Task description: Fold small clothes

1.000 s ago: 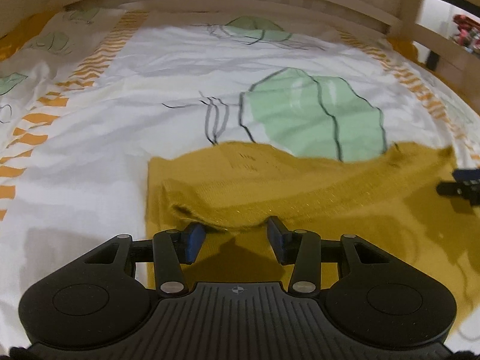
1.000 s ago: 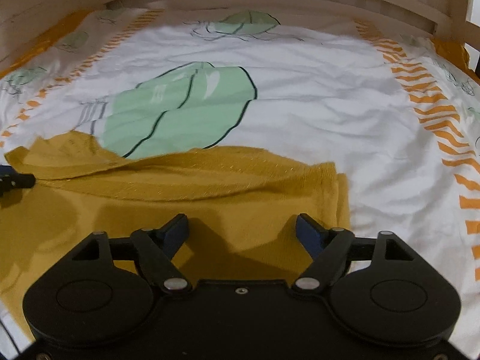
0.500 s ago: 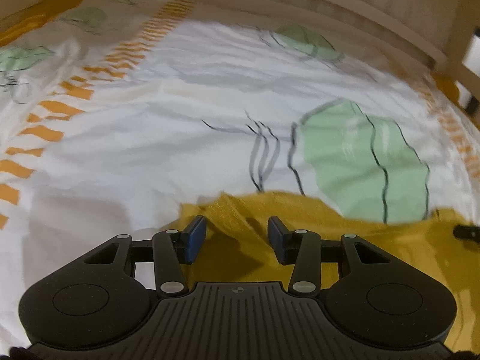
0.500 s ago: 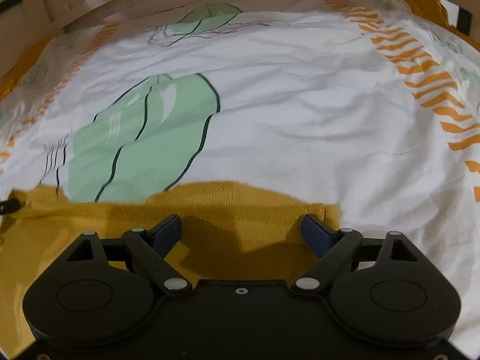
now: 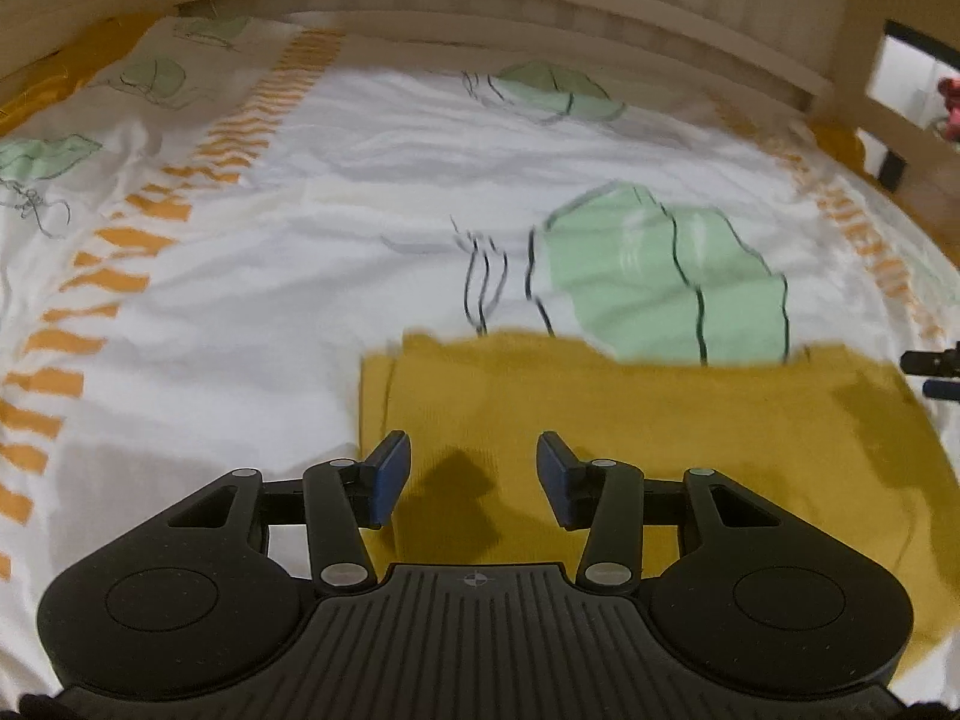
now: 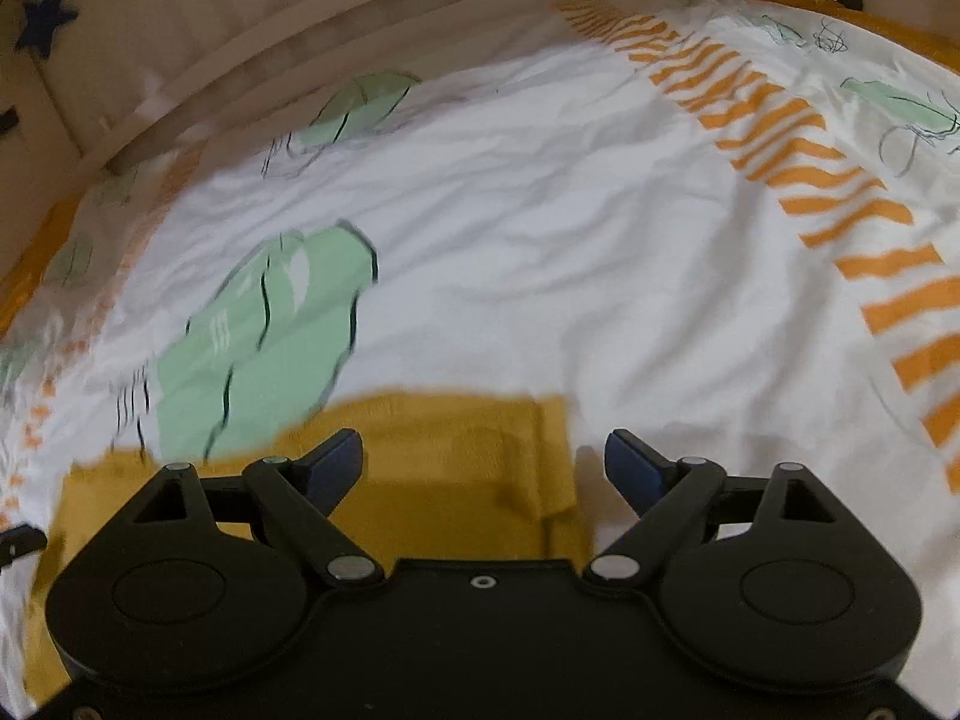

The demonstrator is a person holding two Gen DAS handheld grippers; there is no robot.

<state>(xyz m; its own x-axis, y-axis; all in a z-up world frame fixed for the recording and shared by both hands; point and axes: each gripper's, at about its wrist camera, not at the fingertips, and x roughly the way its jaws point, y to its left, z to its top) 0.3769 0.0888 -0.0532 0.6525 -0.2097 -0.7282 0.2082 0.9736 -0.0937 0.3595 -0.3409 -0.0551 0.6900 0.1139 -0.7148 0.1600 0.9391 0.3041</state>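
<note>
You held the left gripper (image 5: 474, 474) over the cloth's (image 5: 630, 432) left part, jaws partly spread with nothing pinched; only their shadow fell on the cloth between the blue pads (image 5: 390, 471). The cloth, mustard yellow, lay flat on the sheet (image 5: 270, 312), its far edge straight and just short of the green print (image 5: 660, 282). Along the cloth's left border a doubled layer showed, so I judged one fold laid and both grippers let go to leave it settled.

To the right of the cloth in the left view, the dark tips of your right gripper (image 5: 936, 372) poked in at the frame edge, level with the cloth's far edge. Their gap could not be read there.

The right view settled it: your right gripper (image 6: 483, 462) stood wide spread and empty, and its jaws had just been opening, with nothing between them but cloth (image 6: 432, 456) lying below. It hung over the cloth's right corner, the right pad (image 6: 636, 462) past the cloth's edge and above bare sheet (image 6: 540, 240).

The right view alone showed the layered right border of the cloth and a raised crease near that corner; smoothing looked needed. It also showed a blue star (image 6: 45, 18) on the bed rail (image 6: 360, 42) beyond the cloth. The left view alone showed the cloth's full width.
</note>
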